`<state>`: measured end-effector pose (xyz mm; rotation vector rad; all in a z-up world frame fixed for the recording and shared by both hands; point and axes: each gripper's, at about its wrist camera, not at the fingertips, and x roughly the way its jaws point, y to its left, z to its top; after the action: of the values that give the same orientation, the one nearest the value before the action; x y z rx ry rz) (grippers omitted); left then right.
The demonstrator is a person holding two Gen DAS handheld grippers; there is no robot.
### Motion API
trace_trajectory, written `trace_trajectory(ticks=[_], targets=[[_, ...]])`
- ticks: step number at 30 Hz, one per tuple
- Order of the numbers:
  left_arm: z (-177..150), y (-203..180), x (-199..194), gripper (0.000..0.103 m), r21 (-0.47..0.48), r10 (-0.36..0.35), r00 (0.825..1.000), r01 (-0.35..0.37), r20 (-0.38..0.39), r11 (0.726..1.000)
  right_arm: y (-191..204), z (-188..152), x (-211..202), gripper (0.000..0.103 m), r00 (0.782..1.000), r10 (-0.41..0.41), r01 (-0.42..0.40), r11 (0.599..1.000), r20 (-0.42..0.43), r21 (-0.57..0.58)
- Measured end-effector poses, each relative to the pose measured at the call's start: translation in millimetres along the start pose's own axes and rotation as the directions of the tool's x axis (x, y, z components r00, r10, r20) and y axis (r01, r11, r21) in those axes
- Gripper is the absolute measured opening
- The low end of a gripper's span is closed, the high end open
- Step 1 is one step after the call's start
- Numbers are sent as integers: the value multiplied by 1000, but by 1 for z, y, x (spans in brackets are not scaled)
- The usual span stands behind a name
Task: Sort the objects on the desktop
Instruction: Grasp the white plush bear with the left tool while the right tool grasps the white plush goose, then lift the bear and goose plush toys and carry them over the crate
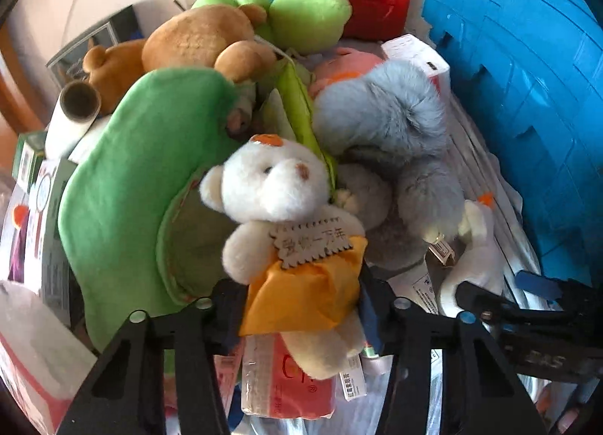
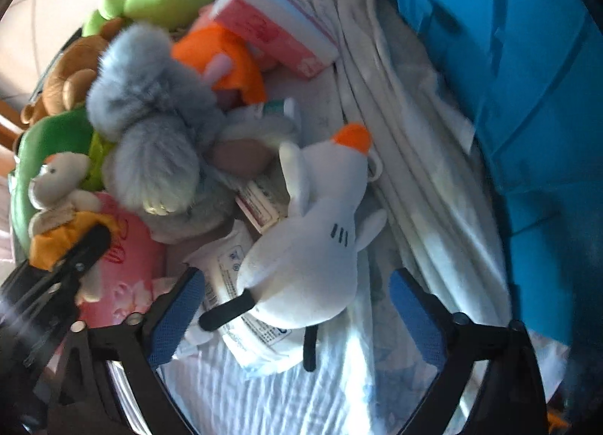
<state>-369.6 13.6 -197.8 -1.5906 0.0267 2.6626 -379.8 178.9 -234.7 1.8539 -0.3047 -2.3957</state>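
The left gripper pinches the little white bear around its tummy, right on the yellow cloth it wears. Both black arms press into the cloth from each side, so the bear hangs there with its head sticking out past the tips and its feet back toward the camera. I think it is held by the middle so it does not tip or slip out.

The bear is fluffy and cream white. It has an orange patch on its head, a brown nose, and a small wooden tag with writing on its chest.

The right gripper is spread wide and points down. The white bird toy lies between its blue pads, but the pads do not touch it. The spread looks set to fit the bird's fat body. The bird has an orange top, three dark lines on its side and thin black legs.

Past the tips of both grippers sits a big pile of soft toys: a fuzzy grey toy, a green cushion and a brown bear. A blue crate stands to the right of them.
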Motion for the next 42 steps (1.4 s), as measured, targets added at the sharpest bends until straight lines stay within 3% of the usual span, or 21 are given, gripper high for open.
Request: trace_trajectory(ticks=[3,6,10,13,20,26,32,38,42], targets=[[1,-3,1,46,20,-2,1000,2,14,1000,1,-1,13,68,999,1,0,1000,-32,17],[0,-8,0,44,53,6,1000,-7,29,999,2,-4,20,64,999,3,-1,999,-37,33],[-2,-5,-6,40,43,-29,999,27,37,999,11,-7,1,63,1000,1,-1,1000,21,26],[-6,-6,-16,31,51,-41,998,38,46,998,23,-9,-24,63,996,-8,8,1000,86,-7],[-7,-11,-51,29,77,-71,990,62,122,995,55,-21,-95,63,965,8,16,996,261,-88],[-4,-7,-102,29,98,-83,963,59,256,993,69,-30,-147,63,913,19,47,987,407,-151],[-9,0,-139,29,111,-87,936,52,340,992,81,-48,-189,63,862,30,66,983,507,-171],[-12,0,-164,29,139,-100,899,44,427,989,97,-71,-218,63,775,7,123,979,632,-161],[-15,-8,-181,29,171,-122,869,44,480,984,98,-90,-246,63,680,-31,190,973,733,-135]])
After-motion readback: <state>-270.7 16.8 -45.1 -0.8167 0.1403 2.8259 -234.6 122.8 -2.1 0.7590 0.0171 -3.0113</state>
